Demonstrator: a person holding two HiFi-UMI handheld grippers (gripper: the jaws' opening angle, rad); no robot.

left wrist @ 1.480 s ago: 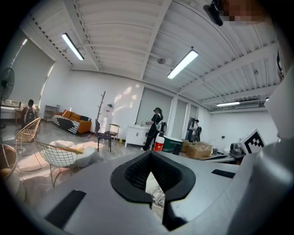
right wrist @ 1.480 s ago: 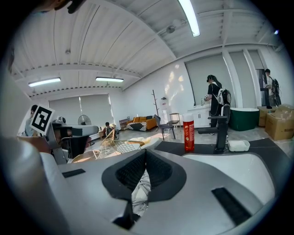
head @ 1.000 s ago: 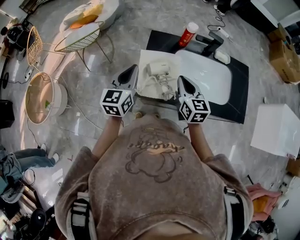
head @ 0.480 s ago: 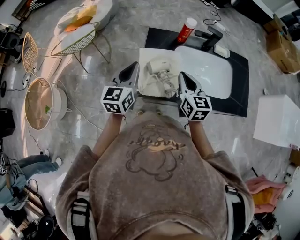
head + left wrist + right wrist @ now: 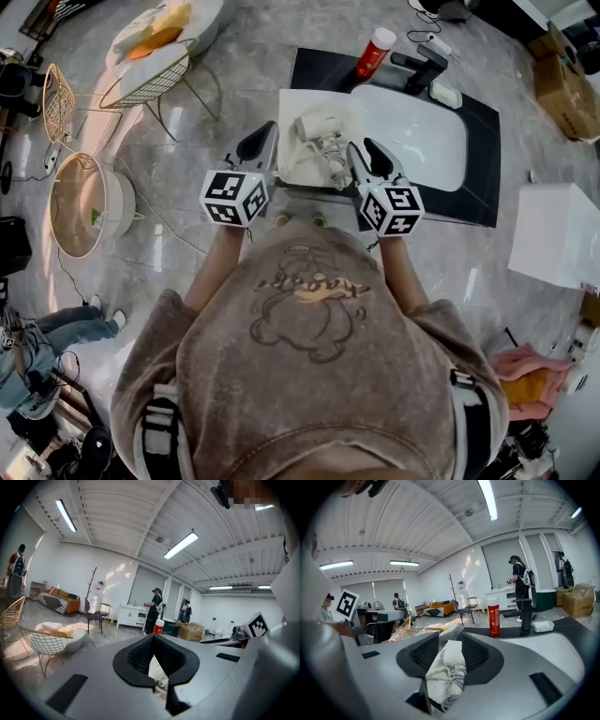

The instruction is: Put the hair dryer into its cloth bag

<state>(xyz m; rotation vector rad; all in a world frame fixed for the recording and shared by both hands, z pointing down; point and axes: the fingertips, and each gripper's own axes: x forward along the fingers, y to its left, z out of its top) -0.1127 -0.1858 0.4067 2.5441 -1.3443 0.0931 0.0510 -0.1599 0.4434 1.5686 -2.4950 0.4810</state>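
Note:
A white hair dryer (image 5: pixel 309 127) with its coiled cord lies on a flat white cloth bag (image 5: pixel 295 171), beside a basin. My left gripper (image 5: pixel 266 131) is shut, its tips at the bag's left edge. White cloth shows through the slit under the left gripper's tips (image 5: pixel 153 637), and I cannot tell if they pinch it. My right gripper (image 5: pixel 361 148) is at the bag's right side. Its jaws have just been opening. In the right gripper view, the bag (image 5: pixel 447 667) and a loop of grey cord lie loose between the parted jaws of the right gripper (image 5: pixel 451 641).
A white basin (image 5: pixel 412 131) is set in a black counter (image 5: pixel 478 169) with a red bottle (image 5: pixel 374 53), a black faucet (image 5: pixel 419 73) and a white dish (image 5: pixel 445 95). Wire chairs (image 5: pixel 155 80) and a round basket (image 5: pixel 84 192) stand left, a white box (image 5: pixel 558 248) right.
The right gripper's jaws, closed before, now stand apart around the cloth. The left gripper stays shut at the bag's left edge. Both hands stay where they were.

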